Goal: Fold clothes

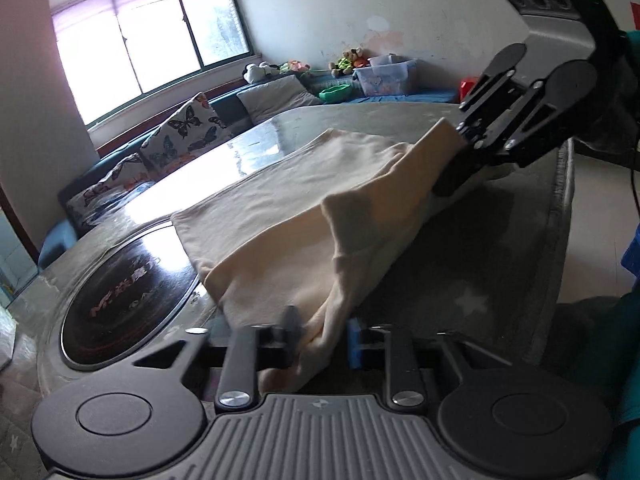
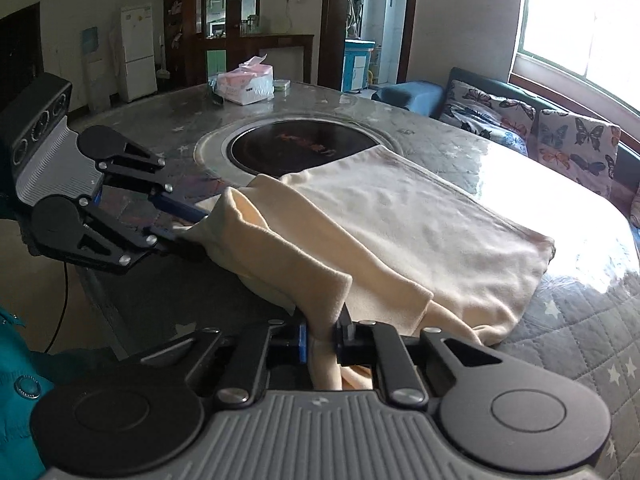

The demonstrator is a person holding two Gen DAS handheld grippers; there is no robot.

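The cream garment (image 2: 420, 224) lies across the round table (image 2: 560, 320), its near edge lifted; the left gripper (image 1: 320, 334) is clamped on one corner, the right gripper (image 2: 324, 336) pinching the other; to fold well, both should probably travel level and together, keeping the raised edge taut, clear of the inset cooktop (image 2: 296, 148).

I see strong daylight from the window (image 1: 152, 36), which is overexposed to white. It makes a big glare on the glossy worktop (image 2: 540, 184). The room's inner side is dimmer. The fisheye bends the edges, and the corners are dark; near parts look slightly blurred.
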